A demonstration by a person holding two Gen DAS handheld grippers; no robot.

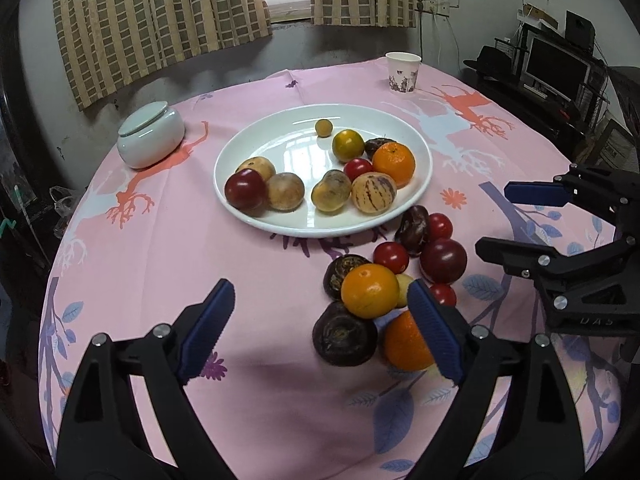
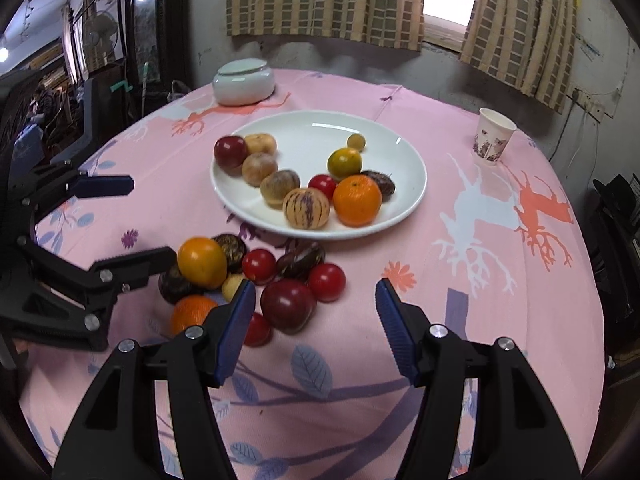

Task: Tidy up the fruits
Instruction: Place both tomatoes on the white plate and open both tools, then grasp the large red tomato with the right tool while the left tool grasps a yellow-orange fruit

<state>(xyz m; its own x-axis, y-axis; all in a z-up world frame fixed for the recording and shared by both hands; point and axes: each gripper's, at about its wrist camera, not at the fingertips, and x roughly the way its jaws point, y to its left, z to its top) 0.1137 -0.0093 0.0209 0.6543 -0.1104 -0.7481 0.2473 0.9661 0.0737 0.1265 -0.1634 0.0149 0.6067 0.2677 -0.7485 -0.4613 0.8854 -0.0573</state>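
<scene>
Left gripper: jaws spread wide and holding nothing, bare pink tablecloth between the blue pads.
Left wrist view, loose fruit: pile of loose fruits sits ahead and to the right, an orange and a second orange just beside the right pad; touching or not cannot be told.
Left wrist view, plate: white plate lies farther ahead, already carrying fruit.
Left wrist view only: shelves with a monitor far right.
Right gripper: jaws about half apart, empty, nothing but cloth between them.
Right wrist view, loose fruit: same pile ahead and to the left, a dark red plum beside the left pad.
Right wrist view only: standing fan far left.
Both views: lidded white jar and paper cup beyond the plate.
</scene>
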